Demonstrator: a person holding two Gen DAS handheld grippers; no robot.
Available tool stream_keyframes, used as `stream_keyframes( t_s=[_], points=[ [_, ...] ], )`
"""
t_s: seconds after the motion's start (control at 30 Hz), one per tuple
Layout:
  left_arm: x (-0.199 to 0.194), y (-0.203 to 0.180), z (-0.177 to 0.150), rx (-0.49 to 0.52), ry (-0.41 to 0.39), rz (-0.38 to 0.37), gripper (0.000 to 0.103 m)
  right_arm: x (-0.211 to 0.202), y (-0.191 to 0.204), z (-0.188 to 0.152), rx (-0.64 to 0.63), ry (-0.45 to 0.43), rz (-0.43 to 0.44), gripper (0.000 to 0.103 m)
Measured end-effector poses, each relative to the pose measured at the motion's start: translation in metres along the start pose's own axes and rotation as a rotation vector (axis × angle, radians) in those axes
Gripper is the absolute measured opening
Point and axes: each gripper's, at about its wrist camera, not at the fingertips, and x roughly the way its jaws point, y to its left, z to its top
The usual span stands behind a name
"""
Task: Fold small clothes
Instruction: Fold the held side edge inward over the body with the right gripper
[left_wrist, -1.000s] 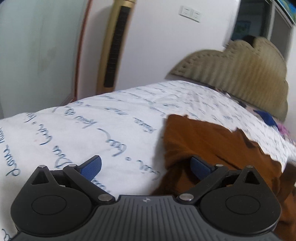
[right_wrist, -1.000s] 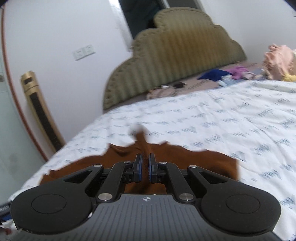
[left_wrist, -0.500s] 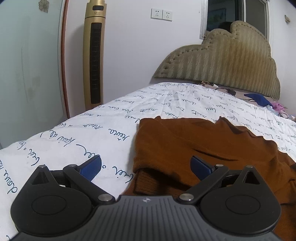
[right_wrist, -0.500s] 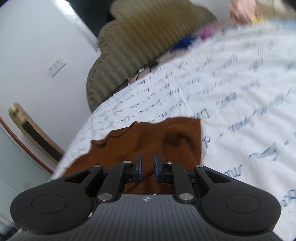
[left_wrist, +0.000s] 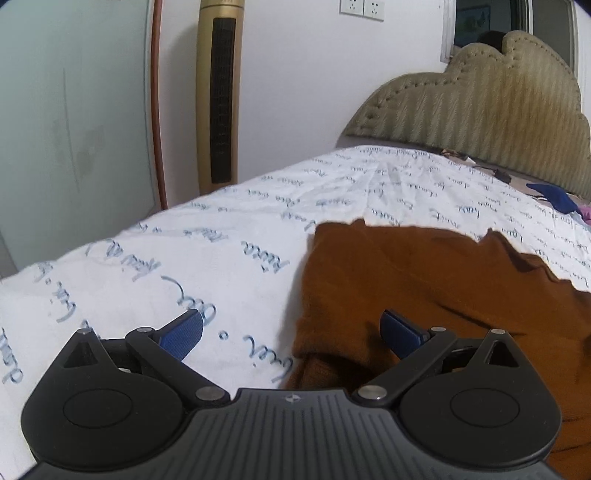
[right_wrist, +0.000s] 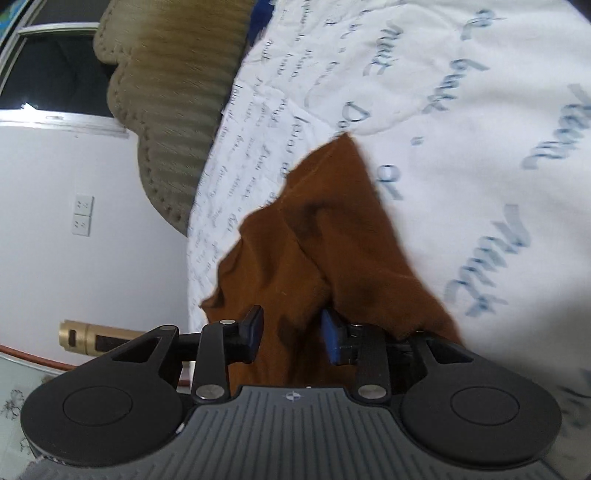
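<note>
Brown garment (right_wrist: 295, 251) on bedsheet (right_wrist: 480, 110), between opening right gripper (right_wrist: 291, 336) jaws.

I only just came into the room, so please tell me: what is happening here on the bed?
A person is folding a brown garment on a bed with a white script-printed sheet, using two handheld grippers. The right gripper is opening its jaws, with brown cloth lying between them but not pinched. The left gripper hangs wide open over the garment's left edge, one finger above the sheet and the other above the cloth, holding nothing.
</note>
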Motion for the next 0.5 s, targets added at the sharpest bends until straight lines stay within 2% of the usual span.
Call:
stream_keyframes(
  t_s=[0.1,0.2,0.23,0.37,0.5],
  points=[
    [0.002,-0.003,-0.007,0.027,0.007,0.010,0.103,0.009,0.009,-0.003,-0.042,-0.021,-0.003,0.034],
    [0.003,-0.003,-0.009,0.034,0.009,0.006,0.103,0.007,0.014,-0.006,-0.085,-0.038,0.002,0.018],
    [0.003,-0.003,-0.009,0.033,0.009,0.005,0.103,0.005,0.013,-0.005,-0.082,-0.042,0.007,0.016],
    [0.002,-0.003,-0.009,0.030,0.011,0.008,0.103,-0.002,0.010,0.000,-0.115,-0.051,0.038,0.012],
    [0.001,-0.003,-0.009,0.021,0.013,0.005,0.103,-0.010,0.008,0.005,-0.121,-0.058,0.125,0.011]
  ],
)
